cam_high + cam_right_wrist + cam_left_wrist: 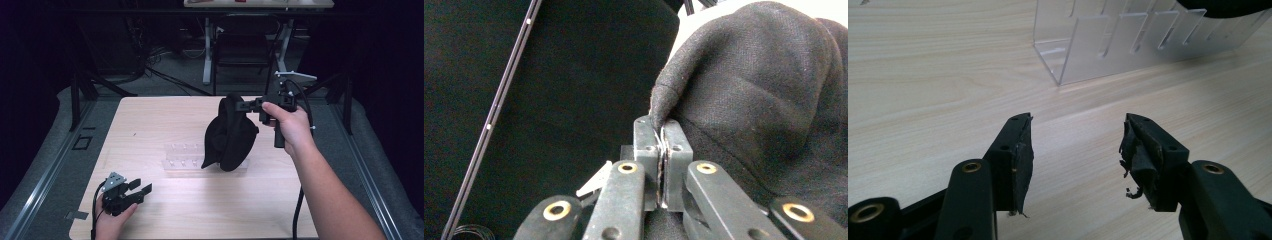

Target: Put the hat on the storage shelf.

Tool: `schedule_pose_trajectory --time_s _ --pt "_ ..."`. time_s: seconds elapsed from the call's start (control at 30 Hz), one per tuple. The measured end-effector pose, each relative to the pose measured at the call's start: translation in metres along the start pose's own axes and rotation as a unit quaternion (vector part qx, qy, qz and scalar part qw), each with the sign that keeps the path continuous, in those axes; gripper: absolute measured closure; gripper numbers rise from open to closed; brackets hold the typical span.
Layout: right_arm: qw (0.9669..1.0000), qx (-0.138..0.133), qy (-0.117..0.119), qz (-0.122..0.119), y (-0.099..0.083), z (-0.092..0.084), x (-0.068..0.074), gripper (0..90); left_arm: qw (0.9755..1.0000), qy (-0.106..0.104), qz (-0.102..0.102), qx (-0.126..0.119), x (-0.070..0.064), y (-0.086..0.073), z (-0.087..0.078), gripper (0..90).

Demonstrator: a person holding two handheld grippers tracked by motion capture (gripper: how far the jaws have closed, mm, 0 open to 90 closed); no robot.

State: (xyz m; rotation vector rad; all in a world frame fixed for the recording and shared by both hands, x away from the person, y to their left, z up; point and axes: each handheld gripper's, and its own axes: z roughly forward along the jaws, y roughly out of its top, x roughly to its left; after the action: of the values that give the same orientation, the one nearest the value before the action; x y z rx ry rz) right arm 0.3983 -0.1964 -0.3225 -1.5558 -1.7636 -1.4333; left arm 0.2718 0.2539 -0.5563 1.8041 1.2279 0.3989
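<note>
**Right tongs holding a black cap above the table, left tongs resting open**

The right hand (292,127) is reaching in from the 5 o'clock side of the high view, with the forearm running up toward the middle of the table (150,120). It is gripping the handle of the right tongs (248,105), which are pointing toward 9 o'clock. In the right gripper view the two jaws are pressed together and are pinching a fold of the black cap (769,95) at its edge. In the high view the cap (231,132) is hanging down from the tongs, at about the centre of the table, a little to the 3 o'clock side. Its lower part is coming down in front of the clear acrylic rack (185,156); I cannot tell if it is touching the rack.

The left hand (112,220) is lying at the 7 o'clock corner of the table, near the front edge. The left tongs (140,189) are pointing toward 2 o'clock, and their jaws are standing wide apart with nothing between them. In the left gripper view the rack (1108,40) is standing on the wood ahead, at 12 o'clock, well apart from the jaws. The pads (1138,160) on the jaws are looking worn and frayed.

Beyond the table, at 12 o'clock, a dark chair (240,50) is standing on the floor.
</note>
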Motion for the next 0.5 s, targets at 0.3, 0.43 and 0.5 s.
schedule_pose_trajectory --time_s 0.3,0.43,0.5 --pt "0.9999 -0.004 0.015 0.001 0.0 0.008 0.0 88.2 0.9992 -0.018 0.031 -0.018 -0.022 0.018 -0.002 47.8" --pt "0.9998 -0.003 0.017 0.002 0.001 0.012 0.0 88.2 0.9975 -0.017 0.064 -0.025 -0.034 0.027 -0.005 47.8" --pt "0.9998 -0.006 0.018 0.003 0.002 0.013 0.001 88.2 0.9967 -0.026 0.071 -0.029 -0.04 0.031 -0.005 47.7"
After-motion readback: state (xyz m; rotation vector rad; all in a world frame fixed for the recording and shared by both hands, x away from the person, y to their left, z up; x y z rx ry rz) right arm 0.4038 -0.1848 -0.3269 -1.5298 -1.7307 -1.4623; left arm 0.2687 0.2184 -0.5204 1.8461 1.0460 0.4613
